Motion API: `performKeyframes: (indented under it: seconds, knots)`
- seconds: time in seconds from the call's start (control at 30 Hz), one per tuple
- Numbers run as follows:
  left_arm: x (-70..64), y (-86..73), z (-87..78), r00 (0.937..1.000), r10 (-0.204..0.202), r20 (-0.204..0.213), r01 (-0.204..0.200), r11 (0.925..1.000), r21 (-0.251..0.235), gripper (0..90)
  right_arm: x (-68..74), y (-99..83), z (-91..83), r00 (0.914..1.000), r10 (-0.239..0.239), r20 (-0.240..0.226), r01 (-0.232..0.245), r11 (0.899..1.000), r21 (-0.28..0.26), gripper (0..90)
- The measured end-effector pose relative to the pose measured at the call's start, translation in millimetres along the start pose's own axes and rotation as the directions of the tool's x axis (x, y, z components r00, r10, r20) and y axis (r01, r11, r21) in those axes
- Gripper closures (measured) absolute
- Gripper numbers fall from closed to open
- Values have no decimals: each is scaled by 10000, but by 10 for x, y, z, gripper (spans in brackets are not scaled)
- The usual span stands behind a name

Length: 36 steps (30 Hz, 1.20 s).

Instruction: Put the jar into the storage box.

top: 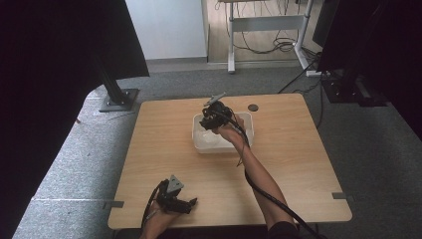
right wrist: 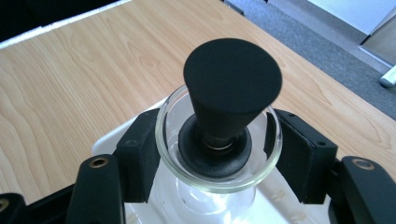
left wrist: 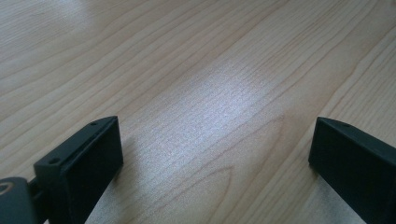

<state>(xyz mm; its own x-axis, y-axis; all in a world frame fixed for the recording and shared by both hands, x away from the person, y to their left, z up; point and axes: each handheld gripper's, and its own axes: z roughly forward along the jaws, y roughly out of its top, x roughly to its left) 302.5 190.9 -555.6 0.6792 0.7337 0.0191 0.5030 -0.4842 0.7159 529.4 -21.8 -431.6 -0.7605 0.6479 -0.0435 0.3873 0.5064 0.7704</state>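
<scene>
Right gripper (right wrist: 219, 154) clamps a glass lid (right wrist: 218, 140) by its rim over the white tray (top: 199, 144) at tabletop (top: 149, 149) centre, forearm stretched towards 12 o'clock, perhaps raised; left gripper (left wrist: 215, 154) rests wide open, empty, near 6 o'clock

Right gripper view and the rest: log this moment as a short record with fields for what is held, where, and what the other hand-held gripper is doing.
held item: glass lid with a black knob
holder: right hand-held gripper, jaws closed on the lid's rim from both sides
location: above the white tray near the table's middle
left hand-held gripper: open, nothing between its jaws, low over the wooden table at the near edge
other: small dark disc on the table beyond the tray
</scene>
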Motion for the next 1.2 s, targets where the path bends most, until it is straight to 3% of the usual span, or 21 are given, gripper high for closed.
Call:
performKeyframes:
  seconds: [0.23, 0.33, 0.5, 0.67, 0.73, 1.2]
  knots:
    - [0, 0, 0, 10000, -3, -1, 3, 10000, -1, 26, -96, -31, 19, 9975, 618, -347, -621, 9980, -90, 352]
    - [0, 0, 0, 10000, -1, 0, 1, 10000, 1, 26, -92, -31, 27, 9973, 642, -348, -645, 9979, -85, 347]
    - [0, 0, 0, 10000, -2, -1, 2, 10000, 3, 26, -80, -37, 34, 9982, 482, -360, -480, 9988, 57, 293]
    - [-2, 2, 2, 10000, -11, 0, 11, 10000, 1, 25, -67, -46, 12, 9984, -12, -560, 8, 10000, -58, 150]
    - [-4, 3, 4, 10000, -17, -7, 17, 10000, -1, 25, -74, -50, -17, 9983, 0, -575, -4, 10000, -67, 104]
    - [-7, 5, 5, 10000, -8, -27, 8, 10000, -6, 26, 0, -78, -226, 9990, -286, -355, 283, 9996, -78, 95]
